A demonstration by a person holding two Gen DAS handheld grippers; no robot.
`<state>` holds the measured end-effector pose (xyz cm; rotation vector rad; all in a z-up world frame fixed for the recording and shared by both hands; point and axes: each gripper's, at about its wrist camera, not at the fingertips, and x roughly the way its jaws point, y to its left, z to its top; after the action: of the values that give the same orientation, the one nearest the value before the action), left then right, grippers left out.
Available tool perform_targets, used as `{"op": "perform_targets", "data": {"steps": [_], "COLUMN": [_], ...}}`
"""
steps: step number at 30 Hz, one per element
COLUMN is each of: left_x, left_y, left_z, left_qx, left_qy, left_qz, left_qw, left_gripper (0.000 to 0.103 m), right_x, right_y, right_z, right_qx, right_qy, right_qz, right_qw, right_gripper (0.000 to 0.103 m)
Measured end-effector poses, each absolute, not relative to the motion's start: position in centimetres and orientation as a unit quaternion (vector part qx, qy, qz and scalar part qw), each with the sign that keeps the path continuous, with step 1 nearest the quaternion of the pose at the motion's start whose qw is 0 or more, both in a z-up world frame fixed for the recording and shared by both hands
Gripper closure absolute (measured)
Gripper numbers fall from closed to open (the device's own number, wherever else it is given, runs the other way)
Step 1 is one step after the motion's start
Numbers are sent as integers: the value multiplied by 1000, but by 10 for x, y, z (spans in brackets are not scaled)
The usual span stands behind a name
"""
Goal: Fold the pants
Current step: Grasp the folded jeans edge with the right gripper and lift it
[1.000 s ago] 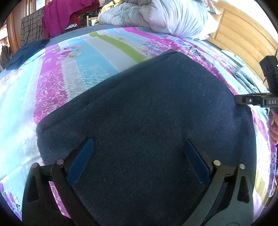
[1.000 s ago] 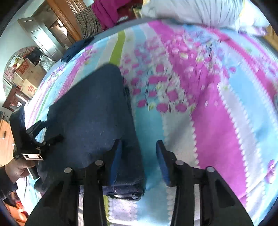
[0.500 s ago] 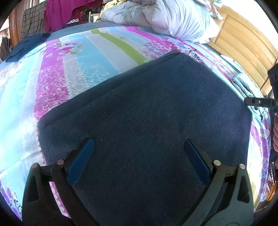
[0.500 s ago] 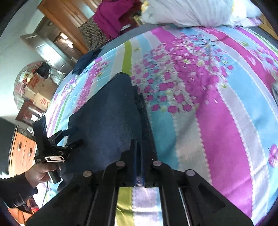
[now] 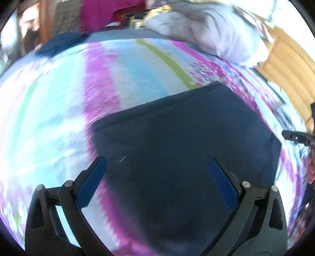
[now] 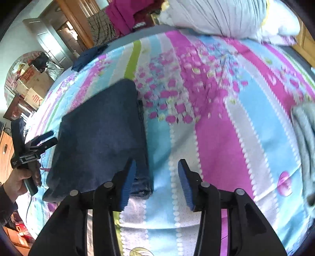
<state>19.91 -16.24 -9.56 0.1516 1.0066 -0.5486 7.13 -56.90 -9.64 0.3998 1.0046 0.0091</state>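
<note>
The dark navy pants [image 5: 177, 149] lie folded into a flat rectangle on the striped floral bedspread; they also show in the right wrist view [image 6: 100, 134]. My left gripper [image 5: 155, 177] is open and empty above the pants' near edge. My right gripper [image 6: 155, 177] is open and empty just past the pants' near right corner, its left finger [image 6: 129, 177] over the hem. The left gripper shows at the left of the right wrist view [image 6: 42, 140]. The right gripper's tip shows at the right edge of the left wrist view [image 5: 295, 135].
A rolled grey-white duvet [image 6: 216, 17] lies at the head of the bed by a wooden headboard [image 5: 285, 57]. A grey garment [image 6: 305, 137] sits at the right. A dark cloth [image 6: 88, 57] lies at the far edge. Boxes [image 6: 31, 82] and a wardrobe stand beyond.
My right gripper shut on the pants' edge half a second ago, then opened and let go. My left gripper pulled back and swung, so more bedspread shows at its left.
</note>
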Motion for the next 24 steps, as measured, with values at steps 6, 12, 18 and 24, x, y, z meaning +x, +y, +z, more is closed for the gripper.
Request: {"op": "perform_targets", "data": {"steps": [6, 12, 18, 24], "left_x": [194, 209, 209, 204], "left_y": [-88, -71, -91, -93], "left_z": [-116, -131, -128, -135], "left_qx": [-64, -169, -171, -179], "left_qy": [548, 566, 576, 586], "left_qz": [-225, -241, -279, -281], "left_qw": [803, 770, 749, 739], "left_gripper": [0, 0, 6, 6], "right_x": [107, 178, 216, 221], "right_y": [-587, -592, -593, -581], "right_z": [-105, -132, -161, -196], "right_qx": [274, 307, 306, 319], "right_qy": [501, 561, 593, 619], "right_qz": [81, 183, 220, 254], "right_qw": [817, 747, 711, 671], "right_gripper": [37, 35, 35, 35]}}
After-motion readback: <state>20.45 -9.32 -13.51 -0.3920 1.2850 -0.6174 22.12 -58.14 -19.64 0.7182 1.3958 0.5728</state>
